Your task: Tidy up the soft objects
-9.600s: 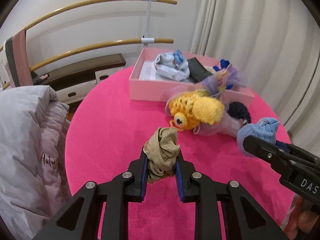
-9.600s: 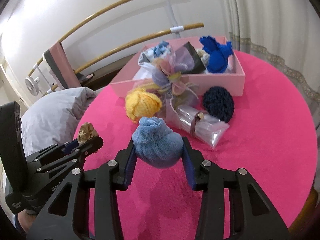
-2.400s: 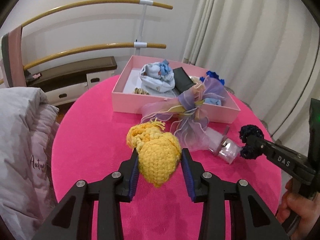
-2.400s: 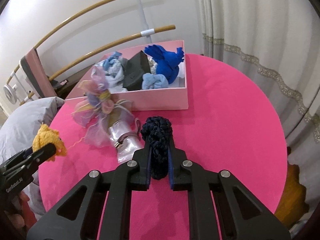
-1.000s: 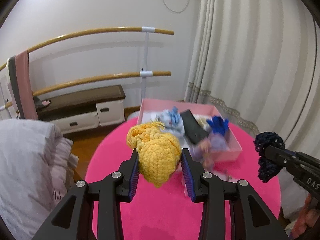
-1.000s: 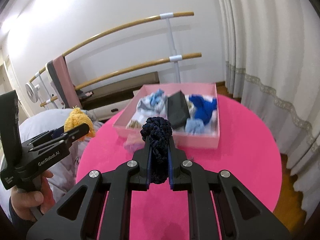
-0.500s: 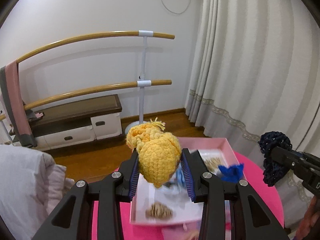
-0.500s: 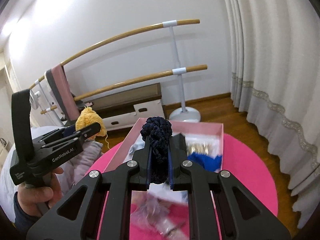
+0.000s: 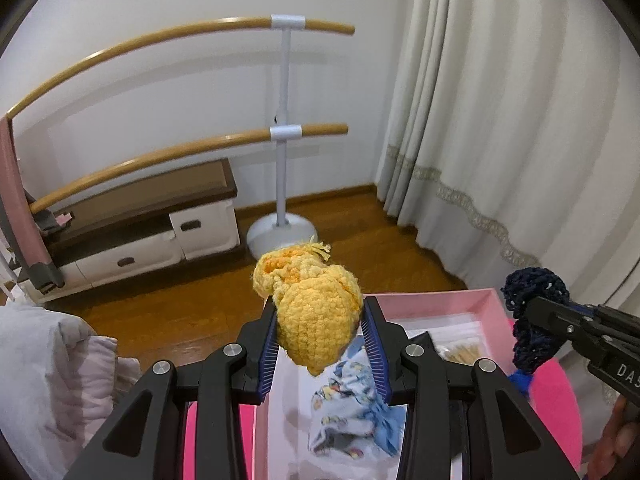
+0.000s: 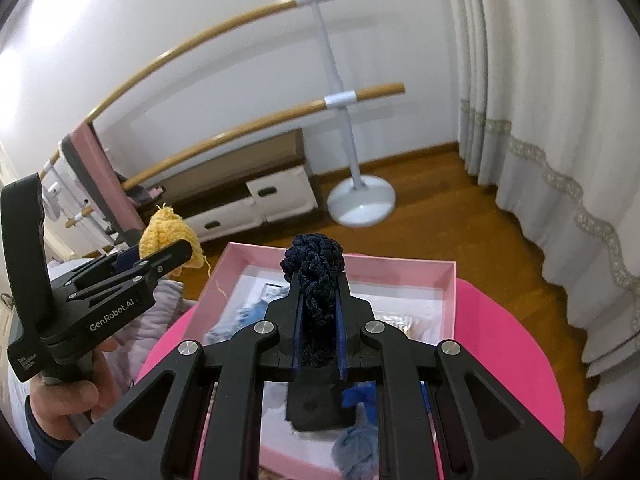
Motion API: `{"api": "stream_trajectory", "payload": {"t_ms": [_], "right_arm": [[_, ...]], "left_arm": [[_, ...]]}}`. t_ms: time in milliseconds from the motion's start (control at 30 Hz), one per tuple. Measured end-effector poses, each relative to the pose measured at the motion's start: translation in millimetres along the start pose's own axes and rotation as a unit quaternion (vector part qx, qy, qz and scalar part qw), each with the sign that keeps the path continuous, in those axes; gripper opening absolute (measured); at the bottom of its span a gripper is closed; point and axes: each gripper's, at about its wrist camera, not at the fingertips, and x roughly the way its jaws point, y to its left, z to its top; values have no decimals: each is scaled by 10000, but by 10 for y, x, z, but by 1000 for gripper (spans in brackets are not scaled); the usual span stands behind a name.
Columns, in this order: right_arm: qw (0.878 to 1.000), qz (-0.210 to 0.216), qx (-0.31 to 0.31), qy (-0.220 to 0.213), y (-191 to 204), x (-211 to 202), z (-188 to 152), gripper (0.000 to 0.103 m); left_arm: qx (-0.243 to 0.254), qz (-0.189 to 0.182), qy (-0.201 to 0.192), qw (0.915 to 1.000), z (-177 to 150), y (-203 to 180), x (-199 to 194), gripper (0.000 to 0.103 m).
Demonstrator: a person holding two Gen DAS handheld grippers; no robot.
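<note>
Left wrist view: left gripper (image 9: pixel 320 336) clamping yellow crochet toy (image 9: pixel 316 316), hanging over pink box (image 9: pixel 440 300); patterned cloth (image 9: pixel 348 412) lying inside already.

Right wrist view: right gripper (image 10: pixel 318 320) pinching navy knit piece (image 10: pixel 316 280) tight, hovering above box; both drops remaining.

The right hand-held gripper (image 10: pixel 318 312) was clamped on a dark navy crocheted piece (image 10: pixel 314 276) above the open pink box (image 10: pixel 448 300) on the pink worktop (image 10: pixel 516 352). At left, a hand (image 10: pixel 68 396) held the left hand-held gripper (image 10: pixel 176 252), closed on a yellow crocheted toy (image 10: pixel 168 236).
</note>
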Motion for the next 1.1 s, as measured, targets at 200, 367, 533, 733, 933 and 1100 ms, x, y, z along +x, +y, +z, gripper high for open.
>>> {"api": "stream_trajectory", "payload": {"t_ms": [200,367,533,733,933,1100], "right_arm": [[9996,-21,146,229,-149,281,14,12],[9991,-46,179,391,-188,484,32,12],[9982,-174,342,467,-278,603,25,20],[9970,-223,651,340,-405,544,-36,93],[9969,-291,729,73,-363,232,-106,103],[9968,-308,717,-171,-209,-144,-239,103]], "left_arm": [[-29,80,291,9995,370,-18,661,36],[57,195,519,9984,512,-121,1019,46],[83,247,578,9980,539,-255,1148,69],[88,361,256,9990,588,-315,1023,95],[49,469,-133,9988,621,-353,702,103],[102,543,-491,9973,429,-438,255,103]]}}
